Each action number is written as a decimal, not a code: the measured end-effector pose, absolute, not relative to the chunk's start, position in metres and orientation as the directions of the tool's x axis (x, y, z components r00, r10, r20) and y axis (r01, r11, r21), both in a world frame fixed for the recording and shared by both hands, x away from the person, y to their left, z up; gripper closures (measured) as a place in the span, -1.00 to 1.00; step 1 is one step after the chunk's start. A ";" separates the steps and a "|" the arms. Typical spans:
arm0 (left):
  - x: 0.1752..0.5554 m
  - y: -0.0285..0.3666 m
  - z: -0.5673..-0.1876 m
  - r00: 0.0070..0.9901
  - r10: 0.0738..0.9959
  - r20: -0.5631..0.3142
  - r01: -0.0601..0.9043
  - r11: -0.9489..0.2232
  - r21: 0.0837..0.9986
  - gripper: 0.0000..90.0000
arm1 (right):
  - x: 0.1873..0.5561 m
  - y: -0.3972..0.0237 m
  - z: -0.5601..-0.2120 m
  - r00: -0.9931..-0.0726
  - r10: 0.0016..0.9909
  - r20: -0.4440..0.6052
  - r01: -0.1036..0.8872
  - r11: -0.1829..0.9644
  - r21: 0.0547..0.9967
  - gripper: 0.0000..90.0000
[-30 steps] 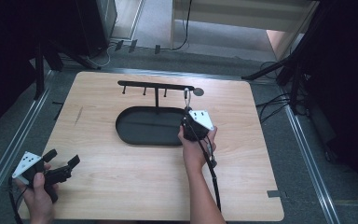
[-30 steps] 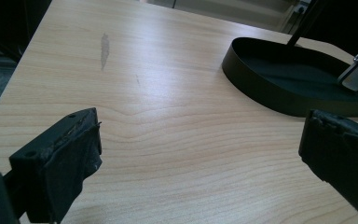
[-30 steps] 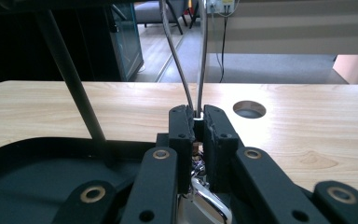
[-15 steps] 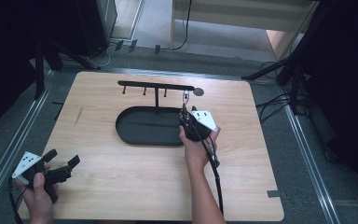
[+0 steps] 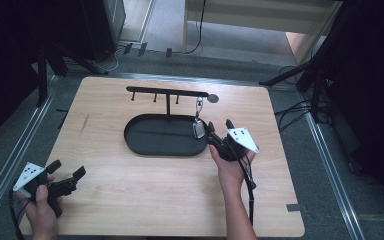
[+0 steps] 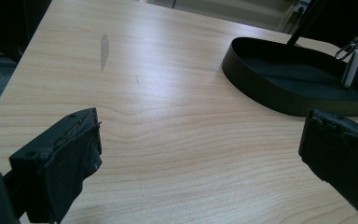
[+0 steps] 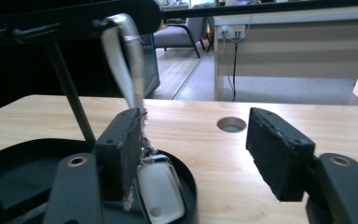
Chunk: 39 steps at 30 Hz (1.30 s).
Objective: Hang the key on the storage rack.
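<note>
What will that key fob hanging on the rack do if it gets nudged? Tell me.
The key fob hangs by a clip from the rack bar, so it would probably swing freely rather than resist. It looks small, likely light. The right gripper, jaws just opened, is beside it; a side bump might set it swaying above the tray.

On the table [image 5: 130, 200] an oval tray [image 5: 145, 145] sits centre-far with a hook rack [image 5: 167, 93] rising from it, a key fob [image 5: 199, 129] hanging from the rack's right end over the tray's right edge.
</note>
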State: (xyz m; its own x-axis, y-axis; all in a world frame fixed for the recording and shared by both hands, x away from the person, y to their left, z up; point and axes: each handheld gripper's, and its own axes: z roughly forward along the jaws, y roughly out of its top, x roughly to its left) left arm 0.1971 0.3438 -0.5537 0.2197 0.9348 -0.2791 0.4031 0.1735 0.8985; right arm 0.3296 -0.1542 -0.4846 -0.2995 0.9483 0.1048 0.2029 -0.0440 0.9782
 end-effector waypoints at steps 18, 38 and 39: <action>0.197 0.343 -0.554 0.221 0.936 -0.273 0.404 0.167 0.899 -1.00 | 0.298 -0.220 -0.485 -0.269 0.959 0.089 0.311 -0.001 0.951 -1.00; 0.197 0.343 -0.554 0.218 0.937 -0.274 0.404 0.169 0.899 -1.00 | 0.265 -0.285 -0.509 -0.178 0.982 0.060 0.346 0.006 0.938 -1.00; 0.197 0.343 -0.554 0.218 0.936 -0.274 0.404 0.169 0.899 -1.00 | 0.263 -0.288 -0.510 -0.176 0.983 0.058 0.345 0.006 0.938 -1.00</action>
State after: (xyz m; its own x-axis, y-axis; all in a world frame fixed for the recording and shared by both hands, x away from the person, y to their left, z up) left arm 0.1966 0.3432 -0.5537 0.2185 0.9365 -0.2744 0.4036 0.1693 0.8991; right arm 0.2634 -0.2881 -0.5100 -0.1756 0.9828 0.0579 0.3454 0.0064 0.9384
